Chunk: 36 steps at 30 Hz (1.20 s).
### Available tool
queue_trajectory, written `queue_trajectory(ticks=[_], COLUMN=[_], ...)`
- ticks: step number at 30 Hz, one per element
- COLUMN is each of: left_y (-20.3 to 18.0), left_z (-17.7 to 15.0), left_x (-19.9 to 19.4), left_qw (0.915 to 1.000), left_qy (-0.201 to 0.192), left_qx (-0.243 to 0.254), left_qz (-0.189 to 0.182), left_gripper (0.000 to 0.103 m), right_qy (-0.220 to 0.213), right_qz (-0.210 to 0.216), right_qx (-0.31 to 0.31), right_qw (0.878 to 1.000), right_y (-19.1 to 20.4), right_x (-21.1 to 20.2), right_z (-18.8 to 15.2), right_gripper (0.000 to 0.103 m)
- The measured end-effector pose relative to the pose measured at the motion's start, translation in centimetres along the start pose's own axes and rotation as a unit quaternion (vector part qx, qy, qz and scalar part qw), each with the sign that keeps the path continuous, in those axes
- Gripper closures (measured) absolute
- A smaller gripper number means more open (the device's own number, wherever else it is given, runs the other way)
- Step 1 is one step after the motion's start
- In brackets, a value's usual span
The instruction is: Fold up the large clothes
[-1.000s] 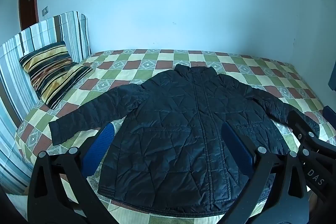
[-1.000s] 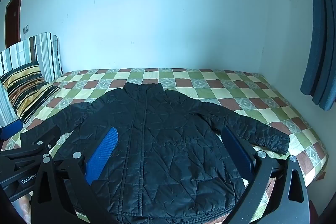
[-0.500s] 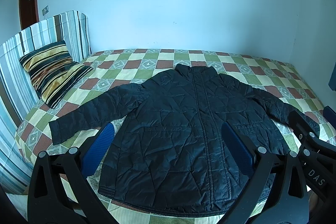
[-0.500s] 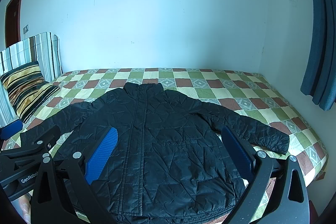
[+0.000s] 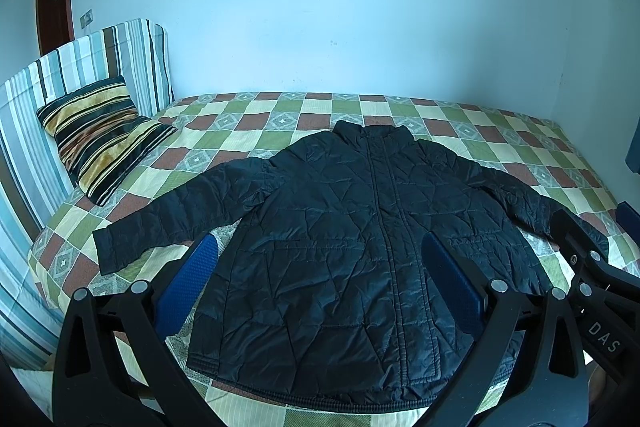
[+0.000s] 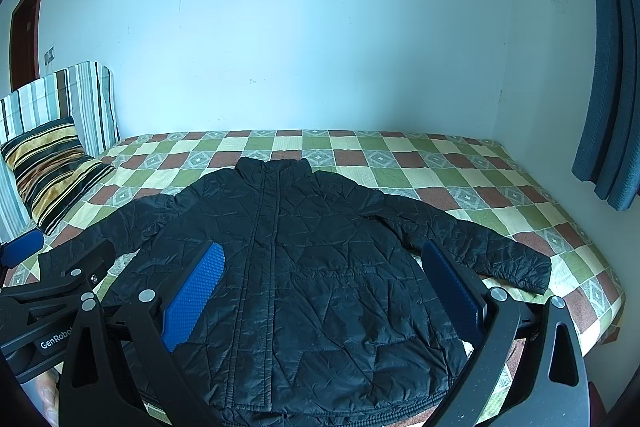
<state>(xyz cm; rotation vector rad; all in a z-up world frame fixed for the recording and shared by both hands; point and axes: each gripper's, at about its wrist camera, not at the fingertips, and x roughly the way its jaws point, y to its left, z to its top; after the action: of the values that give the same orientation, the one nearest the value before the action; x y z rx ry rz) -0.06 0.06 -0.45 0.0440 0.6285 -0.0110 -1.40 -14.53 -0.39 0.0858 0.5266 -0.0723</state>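
Black quilted jacket [image 5: 352, 239] laid flat, front up, zipped, on checkered bed [image 5: 280, 115], collar toward 12 o'clock, hem at near bed edge toward 6 o'clock, sleeves splayed to 9 and 3 o'clock. Nothing folded yet; judged at the very start, approach before first grasp. Left gripper [image 5: 320, 287] hovering above lower torso, blue fingers [image 5: 188, 287] spread wide, holding nothing, apparently not touching fabric. Right gripper [image 6: 324, 291] same: fingers [image 6: 196, 291] spread wide, empty, above hem area; left gripper's body visible at 8 o'clock in right wrist view. Likely first step: sleeves in across chest. To do well: grab left sleeve [image 5: 160, 223] near cuff at 9 o'clock, right sleeve [image 6: 500, 255] near cuff at 3 o'clock, pinch both layers of padding, lift just enough to clear, lay straight across torso without dragging body off bed edge. Puffy slick shell probably slips and springs back, so deep bite and press flat after laying. Hem sits right at bed edge, risk of sliding off if pulled toward 6 o'clock. Striped pillow [image 5: 100, 135] at 10 o'clock, well apart from jacket, no obstacle.
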Motion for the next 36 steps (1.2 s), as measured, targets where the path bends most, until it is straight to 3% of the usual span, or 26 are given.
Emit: queue_trajectory(ticks=[24, 36], left_y=[-0.3, -0.4], left_z=[-0.6, -1.0], left_x=[0.3, 5.3], left_qw=[1.0, 0.9989], left_qy=[0.003, 0.04], left_qx=[0.001, 0.009], left_qz=[0.0, 0.021], left_gripper=[0.002, 0.002], right_qy=[0.002, 0.032], right_qz=[0.002, 0.001], right_qx=[0.001, 0.018], right_qw=[1.0, 0.999], right_y=[0.6, 0.0], right_x=[0.4, 4.6], right_z=[-0.1, -1.4], right_gripper=[0.005, 0.005])
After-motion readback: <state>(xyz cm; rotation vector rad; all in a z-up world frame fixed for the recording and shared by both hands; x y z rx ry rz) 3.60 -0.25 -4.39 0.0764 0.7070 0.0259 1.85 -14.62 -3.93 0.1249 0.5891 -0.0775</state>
